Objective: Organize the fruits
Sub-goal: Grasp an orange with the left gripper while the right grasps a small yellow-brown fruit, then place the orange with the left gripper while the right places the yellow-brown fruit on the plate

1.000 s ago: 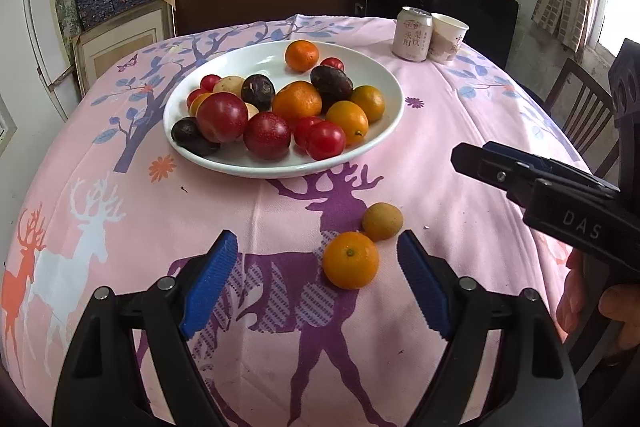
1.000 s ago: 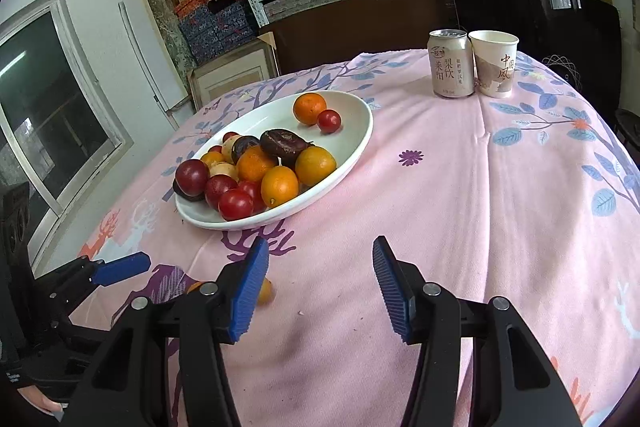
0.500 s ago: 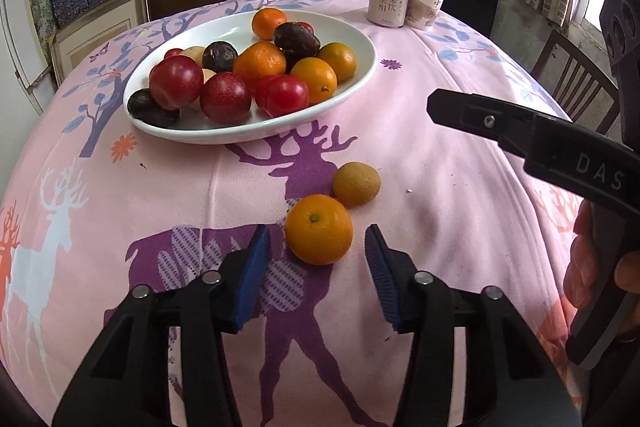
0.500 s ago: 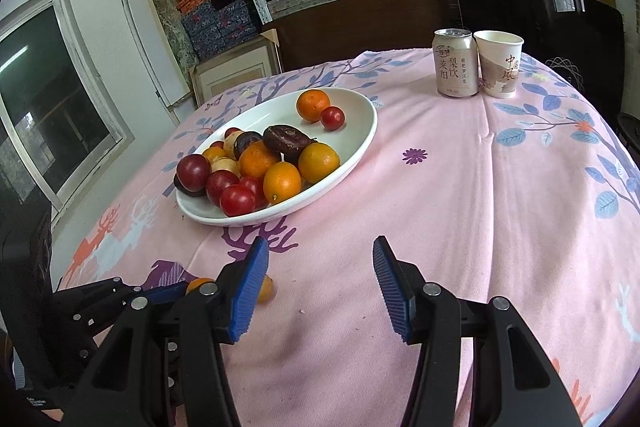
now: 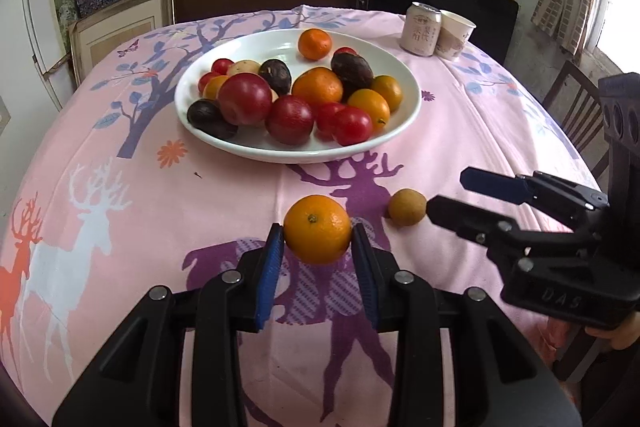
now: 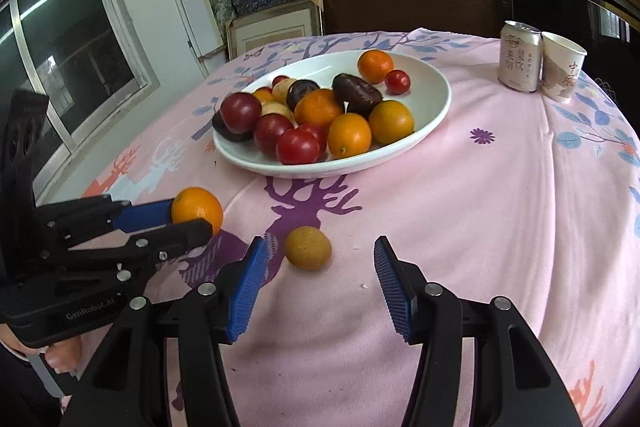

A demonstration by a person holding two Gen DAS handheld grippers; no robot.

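My left gripper [image 5: 318, 255] is shut on an orange [image 5: 318, 229], held between the blue pads just above the pink tablecloth; it also shows in the right wrist view [image 6: 198, 209]. A small brown-yellow round fruit [image 5: 407, 207] lies on the cloth to its right, also in the right wrist view [image 6: 308, 247]. My right gripper [image 6: 320, 279] is open, its jaws standing just short of that fruit. A white plate [image 5: 404, 123] holds several oranges, red plums and dark fruits beyond; it also shows in the right wrist view [image 6: 440, 95].
A drink can [image 5: 423, 29] and a paper cup [image 5: 456, 35] stand at the table's far right. A wooden chair [image 5: 576, 107] is at the right edge. Shelves with boxes line the back wall. A window [image 6: 60, 55] is on the left.
My left gripper closed on the orange and lifted it slightly. My right gripper moved in toward the small brown-yellow fruit, still open.
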